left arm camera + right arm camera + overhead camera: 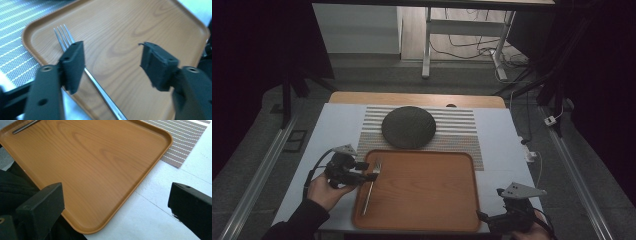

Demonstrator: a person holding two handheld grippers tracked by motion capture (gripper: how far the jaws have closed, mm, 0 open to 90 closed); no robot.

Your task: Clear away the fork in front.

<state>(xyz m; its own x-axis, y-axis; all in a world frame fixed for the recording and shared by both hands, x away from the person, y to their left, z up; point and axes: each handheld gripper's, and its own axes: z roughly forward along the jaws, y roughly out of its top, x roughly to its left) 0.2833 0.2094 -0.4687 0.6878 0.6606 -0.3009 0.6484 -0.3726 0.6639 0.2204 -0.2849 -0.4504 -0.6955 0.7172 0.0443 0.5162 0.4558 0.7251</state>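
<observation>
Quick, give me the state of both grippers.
Left gripper: open, over the fork on the tray, holding nothing.
Right gripper: open, holding nothing.

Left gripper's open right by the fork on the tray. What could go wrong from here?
1. The left gripper stands open with the fork beside one jaw, not centred; closing now may miss it or skid it.
2. The fork lies flat on the smooth tray, near its left rim, so the jaws may hit the rim.

Fork [371,186] on tray [427,195], left gripper [371,176] over it
</observation>
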